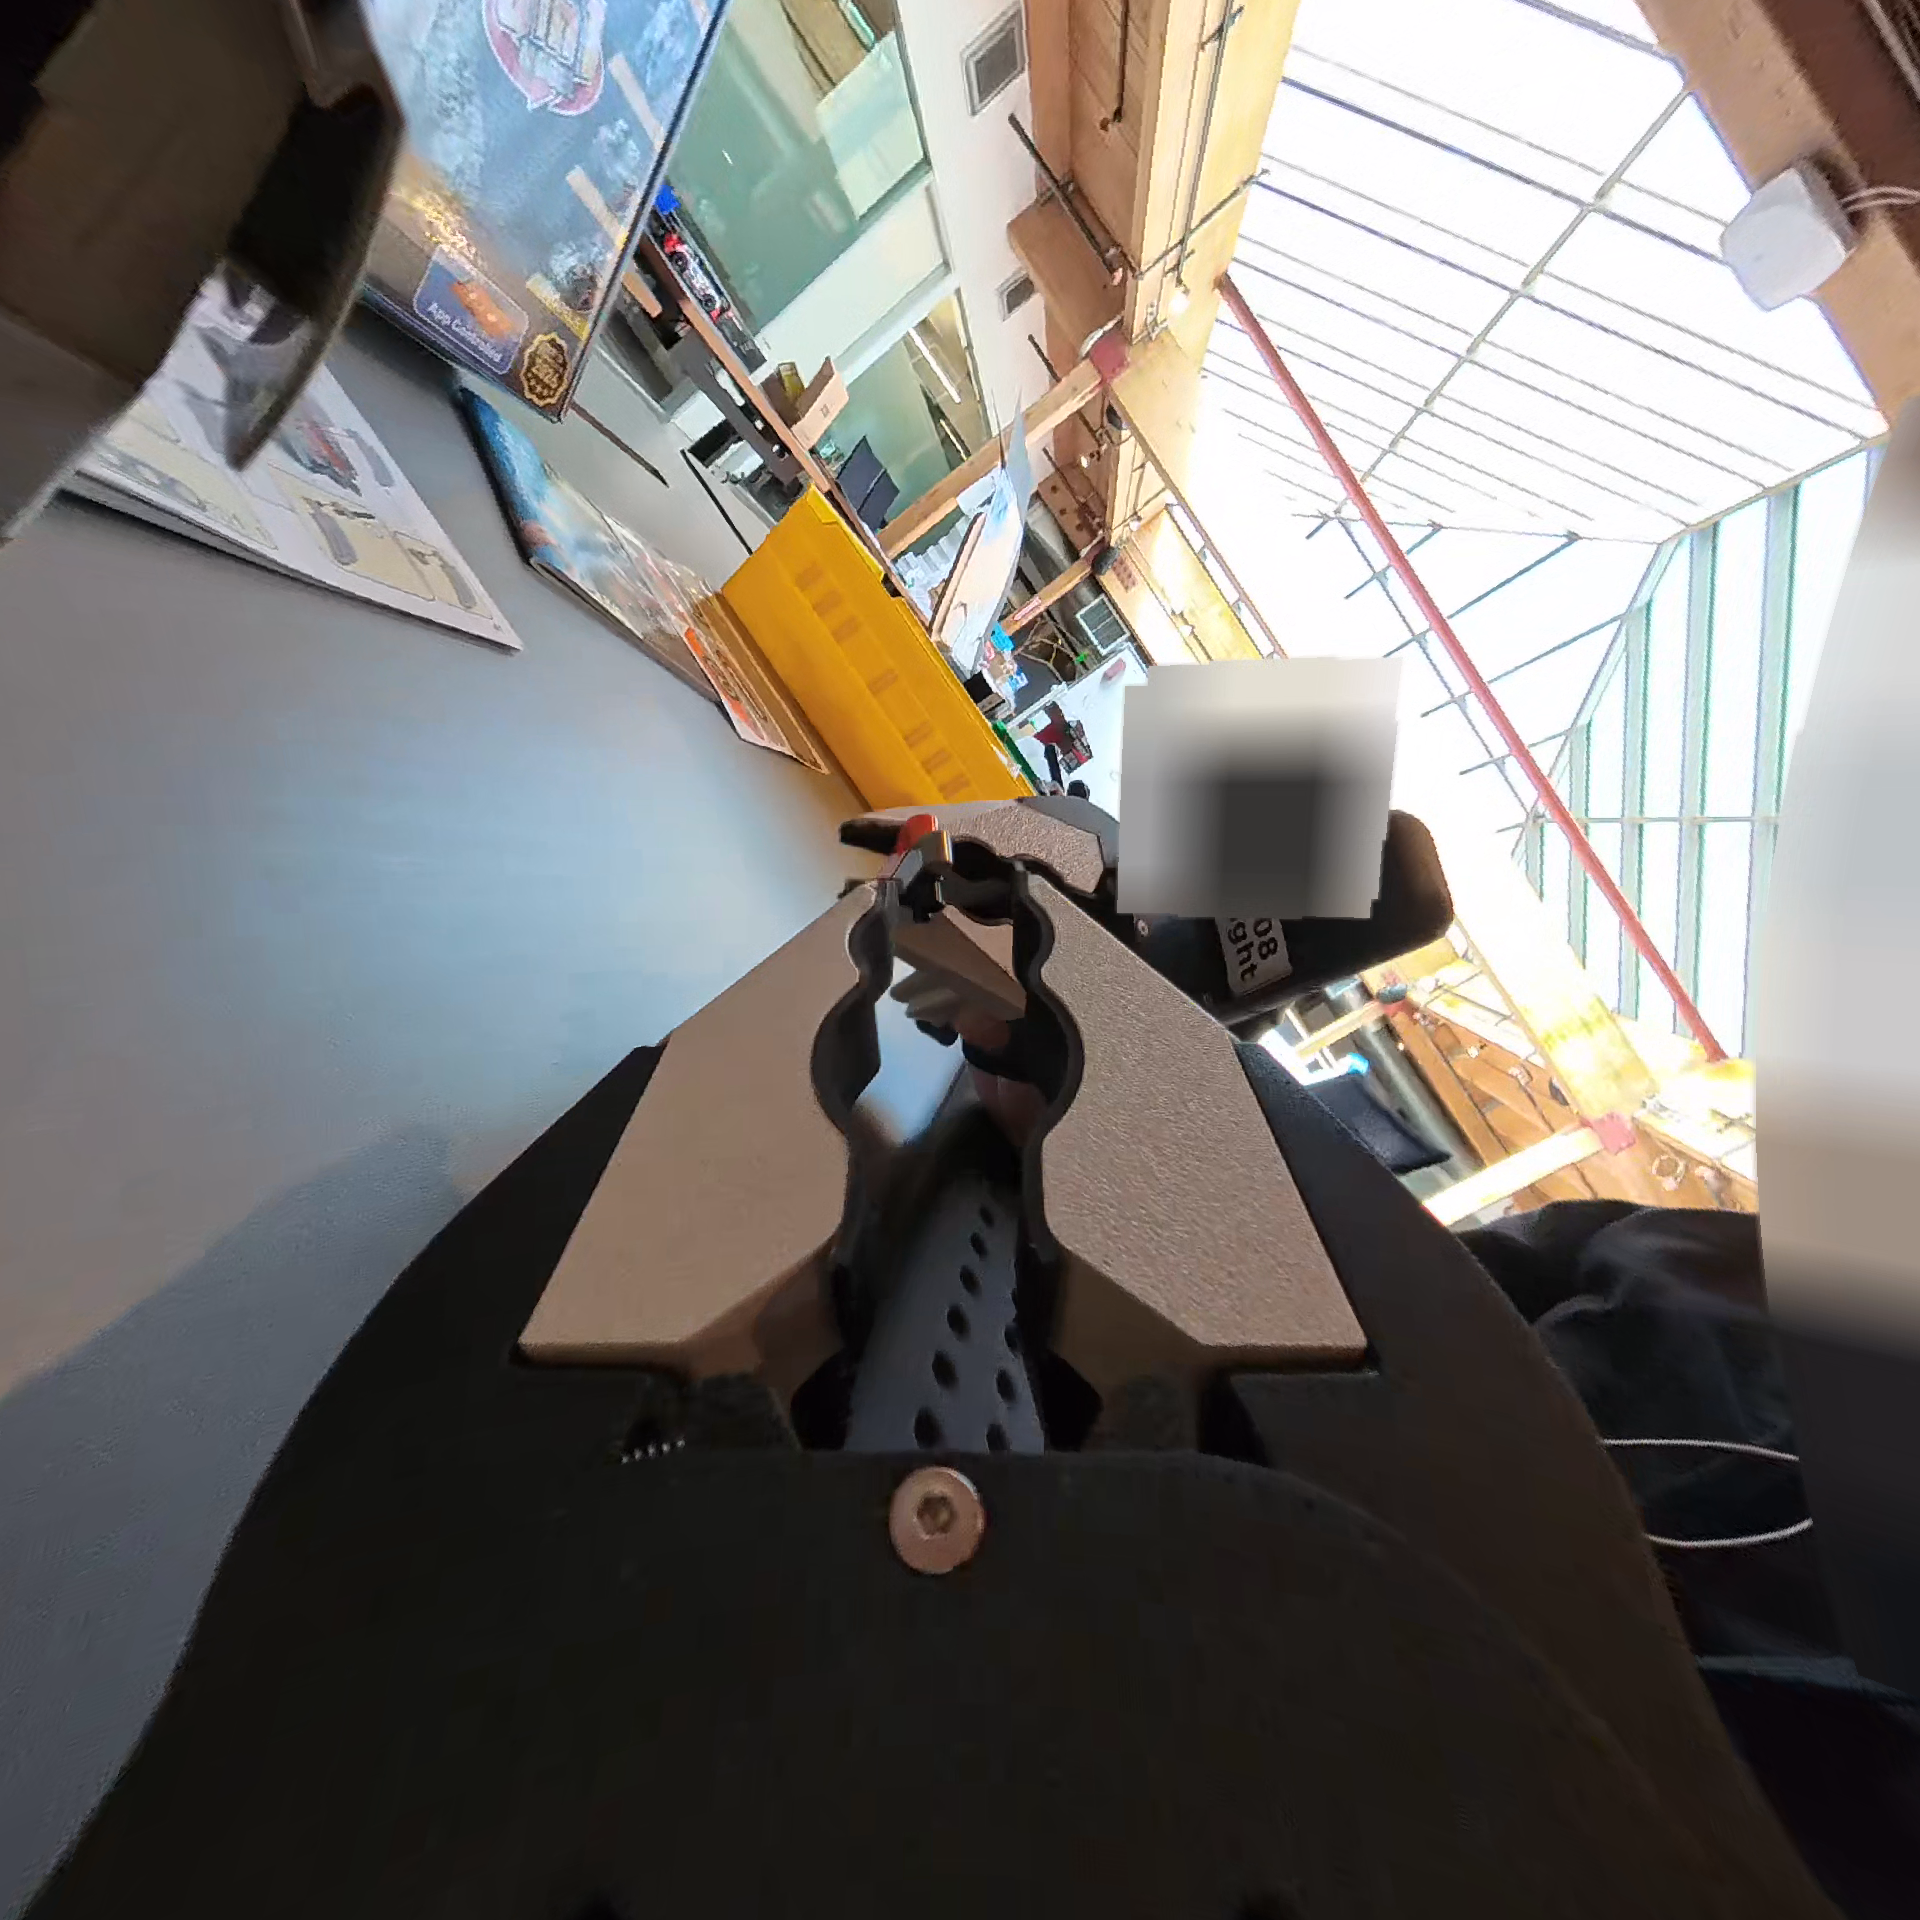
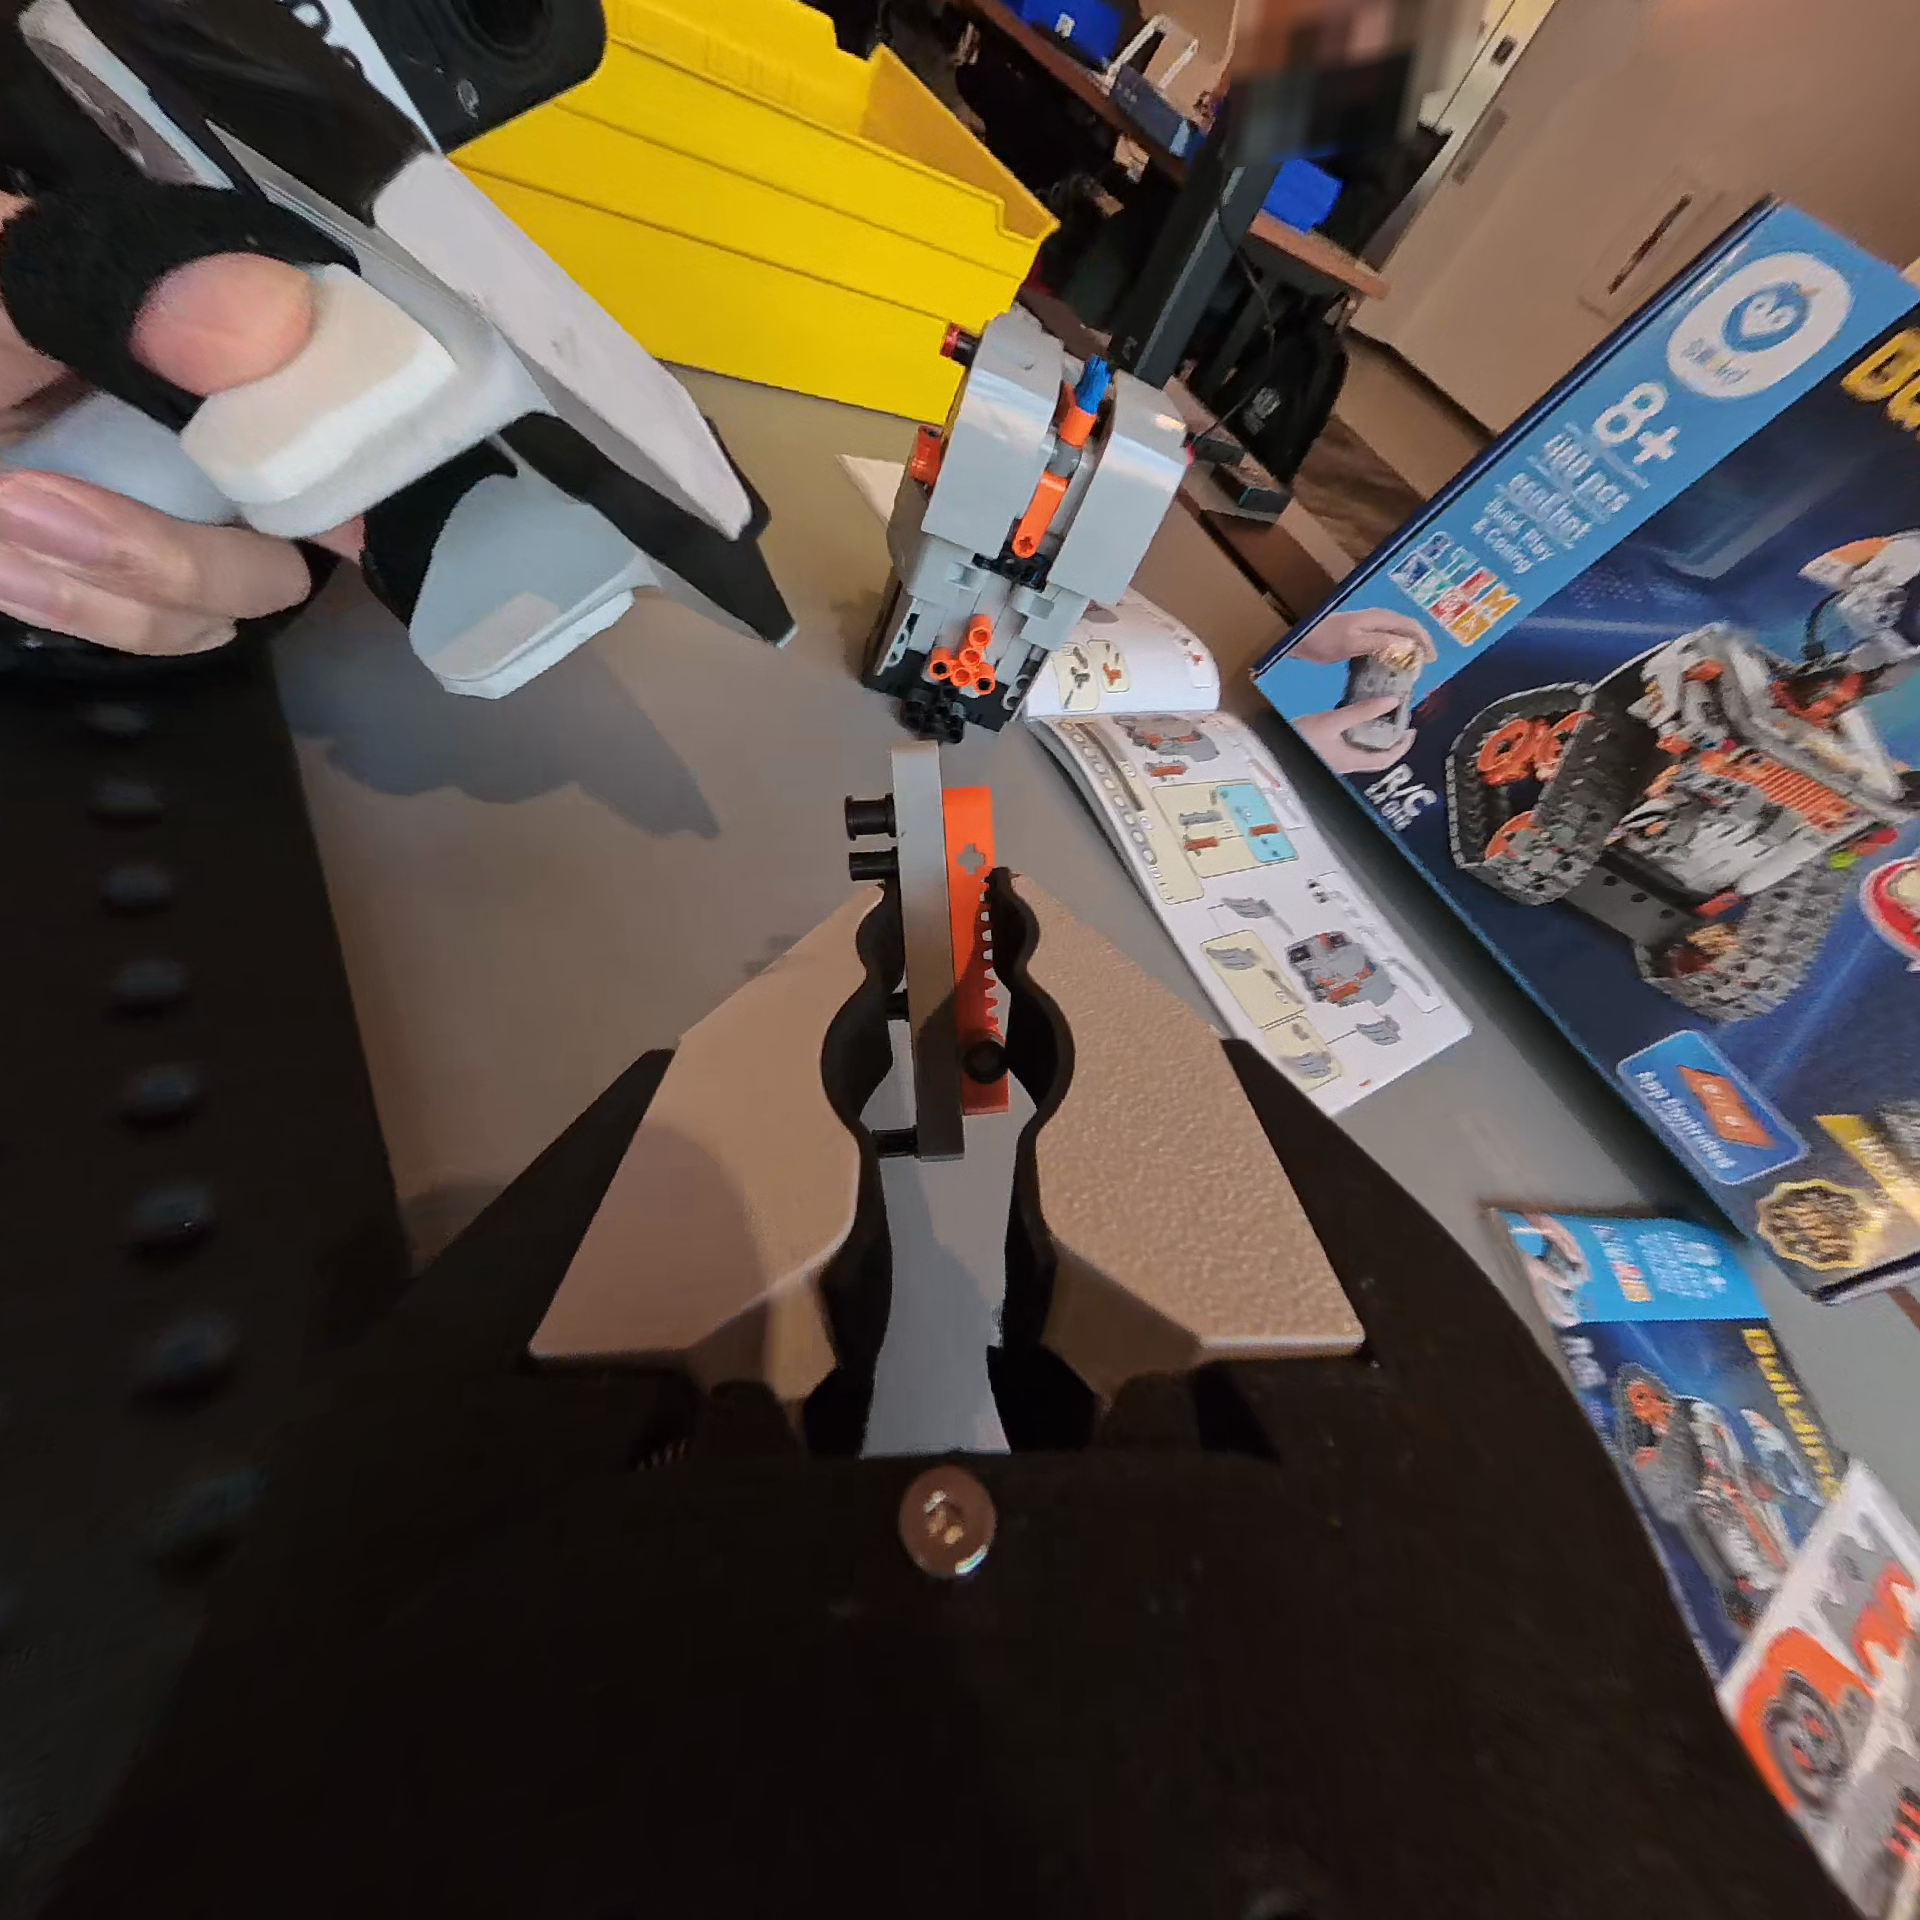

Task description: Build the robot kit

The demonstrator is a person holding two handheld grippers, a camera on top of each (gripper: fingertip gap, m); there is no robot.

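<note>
— Grey panel with orange toothed strip (image 2: 951,961): where is it?
— Pinched in the right gripper (image 2: 943,894), above the table (image 2: 582,894), near the brick model (image 2: 1023,509).
— Left gripper (image 1: 951,914)?
— Nearly closed; contents unclear. Keep the pinch square.

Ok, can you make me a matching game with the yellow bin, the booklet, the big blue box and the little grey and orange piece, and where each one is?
1 yellow bin
2 booklet
3 big blue box
4 grey and orange piece

A held in the right gripper
B lying open on the table
C beyond the grey model
D right of the booklet

Pairs: 1-C, 2-B, 3-D, 4-A
</note>
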